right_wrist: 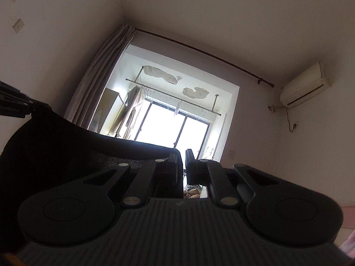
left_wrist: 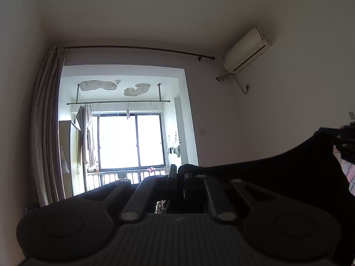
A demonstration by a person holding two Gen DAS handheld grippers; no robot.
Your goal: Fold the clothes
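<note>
Cloth hangs between my two tools, a dark garment lifted in the air with both cameras looking up at the wall and the window. In the left wrist view, my left gripper has its fingers nearly together, and the edge of the fabric comes right into them, so I judge that I pinch it there. From that place the edge goes in a slack curve to the right, up to my other tool at the border of the picture. In the right wrist view, my right gripper shows a thin gap of light between its fingers, with the cloth against the left finger; I think it grips the edge, but the contact itself is too dark to be sure. To do this step well, I should keep both corners at equal height and pull them a little apart until the sagging edge is straight, so the garment lies flat when it goes down. Only the left view shows pale striped bedding low on the right, perhaps the place for laying it. Only the right view shows some clutter under the fingers. How many folds the garment has, neither view tells.
</note>
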